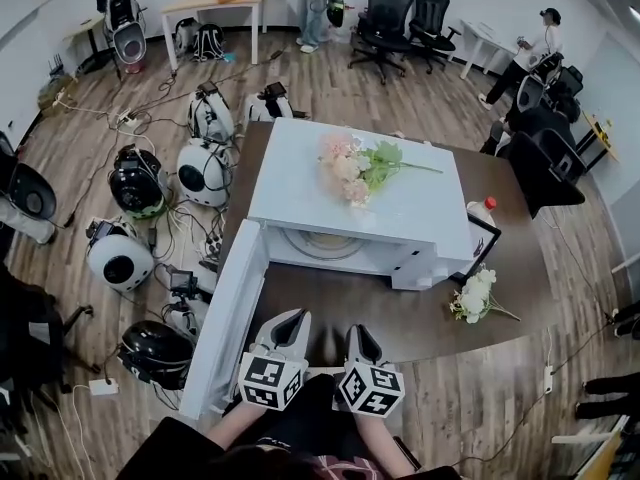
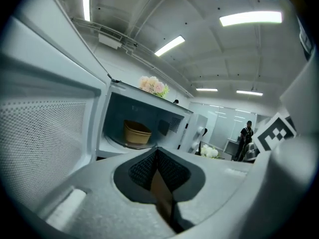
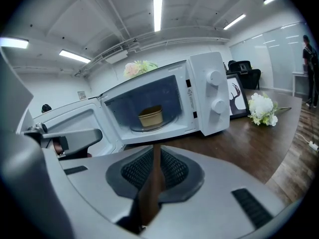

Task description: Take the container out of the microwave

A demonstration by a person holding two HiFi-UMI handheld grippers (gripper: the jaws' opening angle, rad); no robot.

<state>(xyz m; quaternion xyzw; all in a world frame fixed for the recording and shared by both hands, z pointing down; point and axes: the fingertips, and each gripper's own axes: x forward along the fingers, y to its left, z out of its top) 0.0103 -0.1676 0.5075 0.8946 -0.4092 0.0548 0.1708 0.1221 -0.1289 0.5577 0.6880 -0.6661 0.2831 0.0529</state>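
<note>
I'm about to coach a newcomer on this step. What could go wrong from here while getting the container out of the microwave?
1. The left tool is shut and the right tool barely open, too narrow for the container; reaching in like this would likely shove it back.
2. The open door stands close by the left tool, so a swing could knock it.
3. Flowers lie on the microwave; a jolt might drop them.

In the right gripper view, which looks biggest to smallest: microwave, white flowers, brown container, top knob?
1. microwave
2. white flowers and brown container, too alike to rank
3. top knob
</note>
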